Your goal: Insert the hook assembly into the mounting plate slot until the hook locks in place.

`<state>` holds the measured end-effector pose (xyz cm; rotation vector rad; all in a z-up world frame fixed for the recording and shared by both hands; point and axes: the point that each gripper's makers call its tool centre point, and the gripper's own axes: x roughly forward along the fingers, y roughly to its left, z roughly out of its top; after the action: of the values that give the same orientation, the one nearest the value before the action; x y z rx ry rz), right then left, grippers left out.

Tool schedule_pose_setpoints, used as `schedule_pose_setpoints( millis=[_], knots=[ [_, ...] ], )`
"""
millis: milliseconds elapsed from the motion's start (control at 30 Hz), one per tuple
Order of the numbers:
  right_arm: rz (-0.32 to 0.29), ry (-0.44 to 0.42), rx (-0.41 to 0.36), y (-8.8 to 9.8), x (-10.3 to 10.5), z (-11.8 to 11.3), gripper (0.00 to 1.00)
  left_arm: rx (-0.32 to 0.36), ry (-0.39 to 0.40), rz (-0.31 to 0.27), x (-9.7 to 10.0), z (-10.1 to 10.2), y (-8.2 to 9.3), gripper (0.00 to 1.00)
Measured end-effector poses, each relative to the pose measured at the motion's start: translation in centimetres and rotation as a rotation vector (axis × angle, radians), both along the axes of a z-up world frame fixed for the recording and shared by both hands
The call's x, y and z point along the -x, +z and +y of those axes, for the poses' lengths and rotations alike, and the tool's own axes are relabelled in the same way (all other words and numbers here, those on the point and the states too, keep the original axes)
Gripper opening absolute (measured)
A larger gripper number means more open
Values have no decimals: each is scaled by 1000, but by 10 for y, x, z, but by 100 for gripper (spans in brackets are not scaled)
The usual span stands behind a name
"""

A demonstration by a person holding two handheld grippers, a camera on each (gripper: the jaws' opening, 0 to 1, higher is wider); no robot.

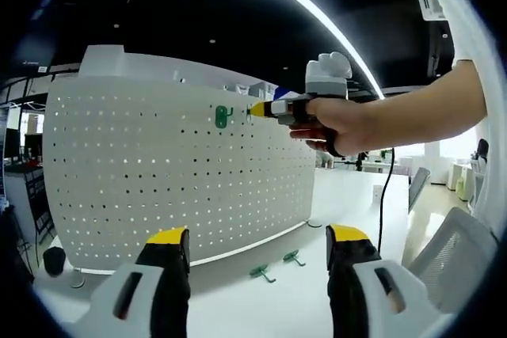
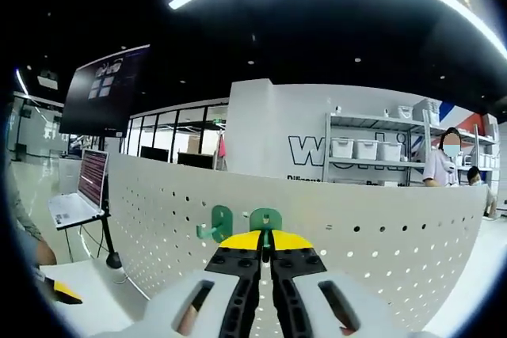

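The white pegboard mounting plate (image 1: 158, 172) stands upright on the table. One green hook (image 1: 224, 116) hangs in its upper holes. Beside that hook, a hand holds my right gripper (image 1: 257, 108) with its yellow tips at the board. In the right gripper view, the right gripper (image 2: 266, 241) is shut on a second green hook (image 2: 266, 219), pressed against the pegboard (image 2: 380, 227) just right of the mounted hook (image 2: 216, 224). My left gripper (image 1: 257, 239) stands open low in front of the board, holding nothing.
Two spare green hooks (image 1: 261, 273) (image 1: 293, 257) lie on the white table (image 1: 238, 298) in front of the board. A laptop on a stand (image 2: 79, 195) is off to the left. Shelves with bins (image 2: 364, 152) and a person (image 2: 442, 165) are far behind.
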<state>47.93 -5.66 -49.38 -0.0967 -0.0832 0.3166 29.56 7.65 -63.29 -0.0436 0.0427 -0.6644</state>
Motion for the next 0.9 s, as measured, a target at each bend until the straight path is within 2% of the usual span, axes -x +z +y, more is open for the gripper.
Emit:
schedule_pose_setpoints(
  millis=[367, 900],
  knots=[
    [1, -12, 15, -2, -8, 3, 1, 3, 2, 17, 3, 1, -4, 72],
    [35, -41, -18, -8, -17, 3, 2, 13, -2, 33, 4, 3, -8, 71]
  ],
)
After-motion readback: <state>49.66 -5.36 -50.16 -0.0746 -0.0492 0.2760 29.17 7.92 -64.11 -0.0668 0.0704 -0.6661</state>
